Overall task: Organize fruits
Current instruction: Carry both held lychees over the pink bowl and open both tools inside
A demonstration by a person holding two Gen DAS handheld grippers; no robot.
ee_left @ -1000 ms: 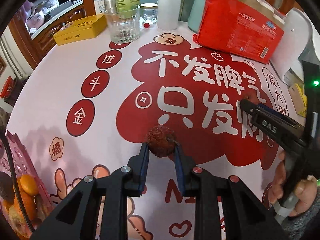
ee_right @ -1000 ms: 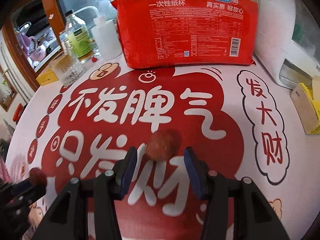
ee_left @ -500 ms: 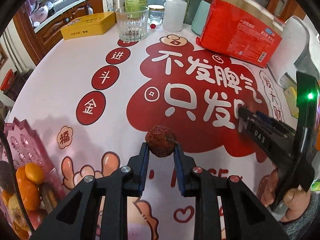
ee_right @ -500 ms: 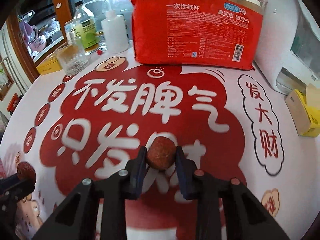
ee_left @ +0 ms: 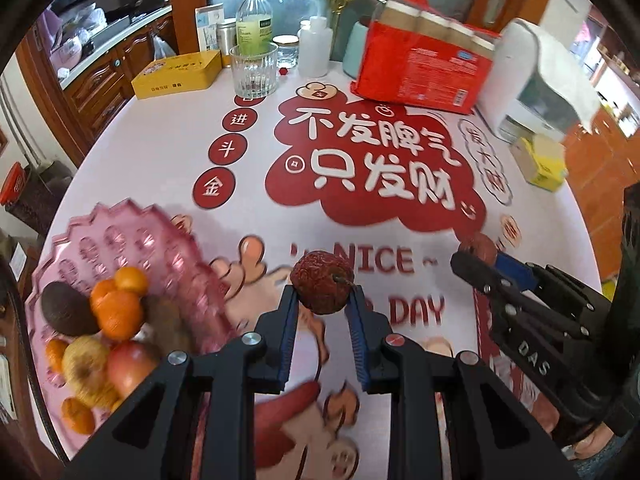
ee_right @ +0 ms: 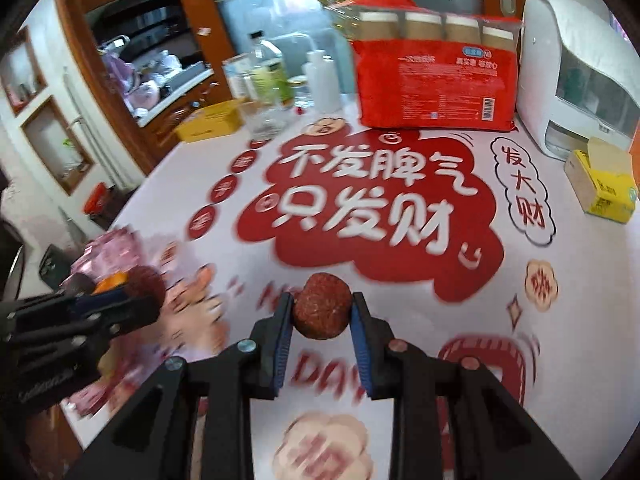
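Your left gripper [ee_left: 322, 300] is clamped on a wrinkled red date [ee_left: 321, 288]: both blue pads press its sides and the fruit sits at the fingertips, lifted clear of the table [ee_left: 152, 160]. Its short stem points toward the right pad. Your right gripper [ee_right: 322, 312] grips a second, rounder date [ee_right: 322, 306] the same way, pads tight on either side, also off the tabletop.

In the left wrist view, the right gripper shows at the right edge with its date at the tips, well apart from the left one. In the right wrist view, the left gripper [ee_right: 132, 292] shows at the left edge, blurred, with its date in front of the pink tray.

The pink tray [ee_left: 132, 232] with the scalloped rim sits at the near left edge of the table, just left of your left gripper. It holds several oranges [ee_left: 118, 308], two apples [ee_left: 130, 364], a dark avocado [ee_left: 66, 310] and a brown fruit that looks like a kiwi [ee_left: 164, 320], piled toward its near side. The far part of the tray is bare.

The middle of the table, with its red cloud print and white characters, carries nothing. Along the far edge stand a yellow box [ee_left: 178, 74], a glass [ee_left: 254, 70], a bottle [ee_left: 254, 20] and a white squeeze bottle [ee_left: 314, 46]. A red pack of paper cups [ee_left: 424, 68] lies toward the far right corner, with a white dispenser [ee_left: 532, 84] beside it and a small yellow carton [ee_left: 540, 162] at the right edge.
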